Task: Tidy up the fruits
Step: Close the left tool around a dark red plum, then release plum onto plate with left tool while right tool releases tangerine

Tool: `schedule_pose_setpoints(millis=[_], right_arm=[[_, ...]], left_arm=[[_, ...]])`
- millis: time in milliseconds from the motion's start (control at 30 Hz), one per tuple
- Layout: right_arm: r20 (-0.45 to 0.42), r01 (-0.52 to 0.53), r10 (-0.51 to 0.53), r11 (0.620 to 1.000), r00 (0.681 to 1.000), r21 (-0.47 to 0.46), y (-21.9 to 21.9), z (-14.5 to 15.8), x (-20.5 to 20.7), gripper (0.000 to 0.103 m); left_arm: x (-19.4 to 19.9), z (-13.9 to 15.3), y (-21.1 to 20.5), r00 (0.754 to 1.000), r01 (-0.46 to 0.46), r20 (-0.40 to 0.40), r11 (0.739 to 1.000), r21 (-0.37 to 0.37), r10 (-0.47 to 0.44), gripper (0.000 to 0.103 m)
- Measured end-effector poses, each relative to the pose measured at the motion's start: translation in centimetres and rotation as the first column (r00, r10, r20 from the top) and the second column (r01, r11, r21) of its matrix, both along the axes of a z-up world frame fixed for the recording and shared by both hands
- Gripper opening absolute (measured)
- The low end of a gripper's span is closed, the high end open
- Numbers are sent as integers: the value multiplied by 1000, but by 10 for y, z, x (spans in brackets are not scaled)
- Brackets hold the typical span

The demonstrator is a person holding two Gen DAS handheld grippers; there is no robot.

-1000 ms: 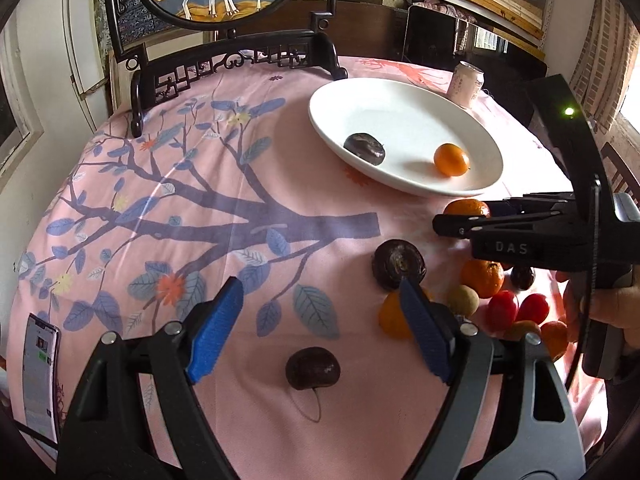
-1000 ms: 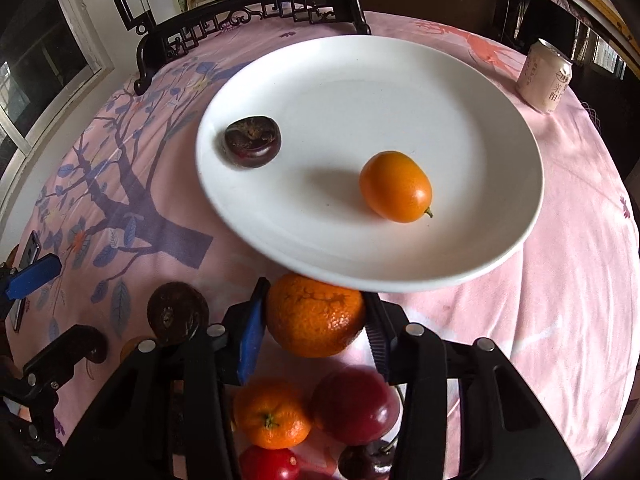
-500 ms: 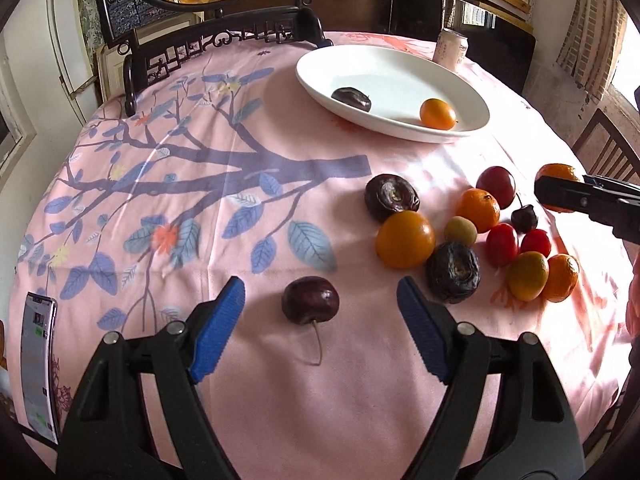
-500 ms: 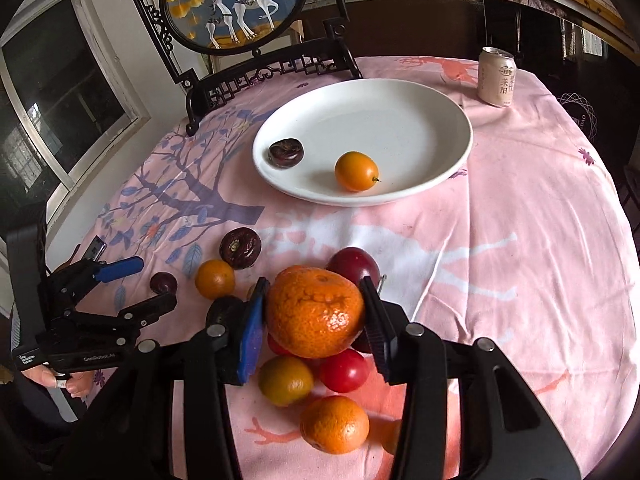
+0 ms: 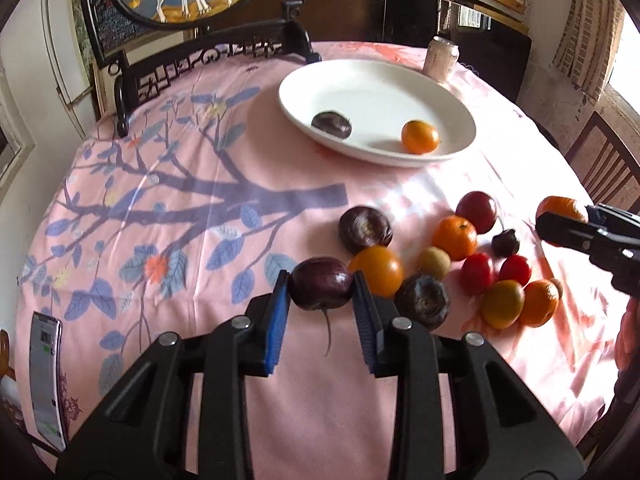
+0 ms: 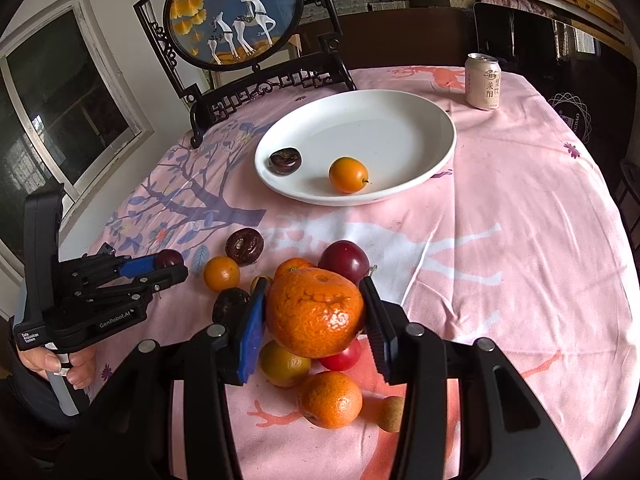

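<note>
Left gripper [image 5: 321, 295]: blue pads pressed against both sides of a dark purple plum [image 5: 321, 288], its stem hanging down; held just above the pink tablecloth [image 5: 168, 216].
Right gripper [image 6: 314, 322]: closed around a large tangerine [image 6: 315, 317], carried above the pile of loose fruit.
Loose fruit near the grippers: a yellow-orange fruit [image 6: 285, 366], a red fruit [image 6: 341, 357], a small tangerine [image 6: 330, 399] and a small tan fruit [image 6: 390, 414] lie close together under the right gripper.
Loose fruit further out: an orange [image 5: 377, 270] just beside the held plum, a dark wrinkled fruit [image 5: 423, 300] touching it, another dark fruit [image 5: 365, 229] behind, and a red plum [image 5: 477, 212] at the far edge of the group.
Plate [image 6: 400, 128]: white, well apart from the pile, holding a dark fruit [image 6: 285, 161] and a small orange fruit [image 6: 348, 175], apart from each other.
Can [image 6: 483, 81]: upright beyond the plate.
Far edge: a round deer picture [image 6: 236, 12] in a black carved stand.
</note>
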State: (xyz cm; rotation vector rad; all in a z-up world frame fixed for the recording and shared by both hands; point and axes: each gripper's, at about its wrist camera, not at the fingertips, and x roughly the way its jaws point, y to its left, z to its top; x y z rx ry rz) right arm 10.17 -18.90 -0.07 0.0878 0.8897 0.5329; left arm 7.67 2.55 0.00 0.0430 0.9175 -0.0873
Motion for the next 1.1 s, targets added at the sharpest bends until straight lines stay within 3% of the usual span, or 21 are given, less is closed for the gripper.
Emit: schedule_pose_setpoints(millis=[167, 333, 500, 767, 833, 900, 1000, 1100], right_arm=[[45, 1, 0, 1000, 999, -12, 2, 9, 5, 46], [106, 2, 2, 999, 994, -36, 4, 22, 22, 46], [174, 1, 15, 996, 985, -91, 15, 25, 60, 46], [100, 10, 4, 991, 995, -135, 17, -8, 128, 46], [82, 10, 3, 989, 997, -151, 18, -16, 137, 46], [66, 5, 6, 986, 998, -164, 20, -23, 143, 46], [80, 27, -14, 986, 997, -165, 18, -26, 143, 62], [100, 34, -20, 989, 995, -145, 13, -18, 135, 62]], left_arm=[[19, 29, -18, 997, 32, 65, 999, -22, -30, 32], [60, 41, -35, 996, 35, 84, 998, -46, -31, 32], [114, 30, -44, 998, -7, 68, 999, -47, 10, 32], [168, -4, -45, 999, -40, -24, 998, -49, 39, 32], [173, -7, -45, 999, -42, -28, 998, -49, 41, 38], [176, -8, -45, 999, -46, -23, 998, -50, 45, 52], [174, -5, -41, 997, -75, -6, 996, -55, 75, 70], [168, 0, -35, 996, -89, -2, 994, -60, 89, 75]])
